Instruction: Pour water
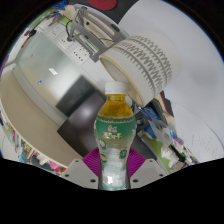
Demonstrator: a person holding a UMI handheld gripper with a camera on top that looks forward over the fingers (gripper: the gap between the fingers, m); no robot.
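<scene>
A clear plastic bottle [115, 130] with a white cap, a green label and yellow liquid in its neck stands upright between my gripper's fingers. My gripper [114, 170] is shut on the bottle's lower body, and both magenta pads [91, 160] press against its sides. The bottle looks lifted above the desk. A white ribbed cup or lampshade-like object [145, 62] lies beyond the bottle, up and to its right.
A white curved appliance or device [45, 70] sits beyond the fingers to the left. A dark flat panel [80, 125] lies behind the bottle. Colourful clutter [160, 130] lies to the right of the bottle.
</scene>
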